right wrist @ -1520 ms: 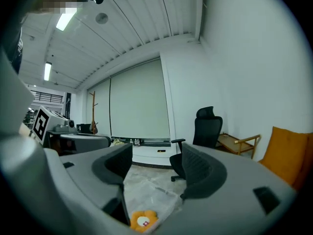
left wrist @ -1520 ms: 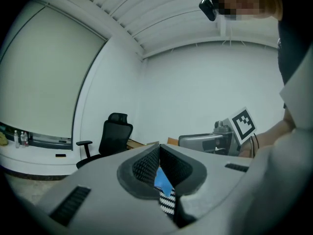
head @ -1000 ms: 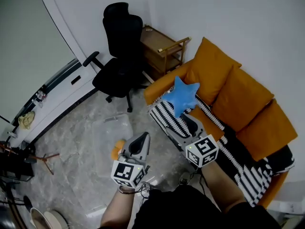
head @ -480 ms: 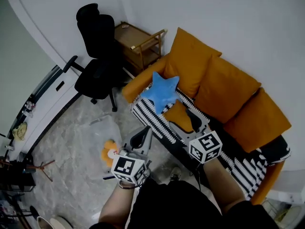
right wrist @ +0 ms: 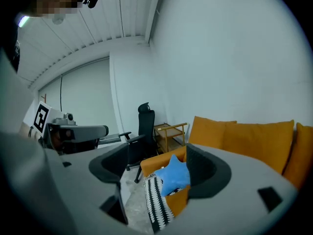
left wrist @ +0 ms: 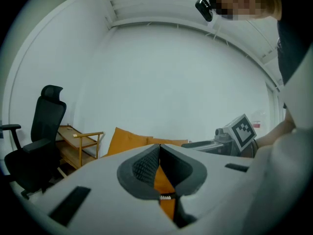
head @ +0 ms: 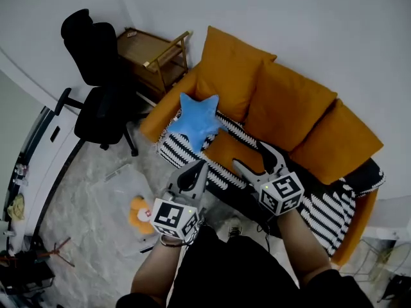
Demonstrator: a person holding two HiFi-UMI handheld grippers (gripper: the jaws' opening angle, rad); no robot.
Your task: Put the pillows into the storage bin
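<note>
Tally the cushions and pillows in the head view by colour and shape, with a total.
Orange back cushions: 3
Blue star pillow: 1
Orange plush pillow in the storage bin: 1
Total: 5

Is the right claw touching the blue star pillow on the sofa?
Apart. The head view shows orange sofa seat between the right gripper and the blue star pillow; its jaws, just opening wider, hold nothing.
</note>
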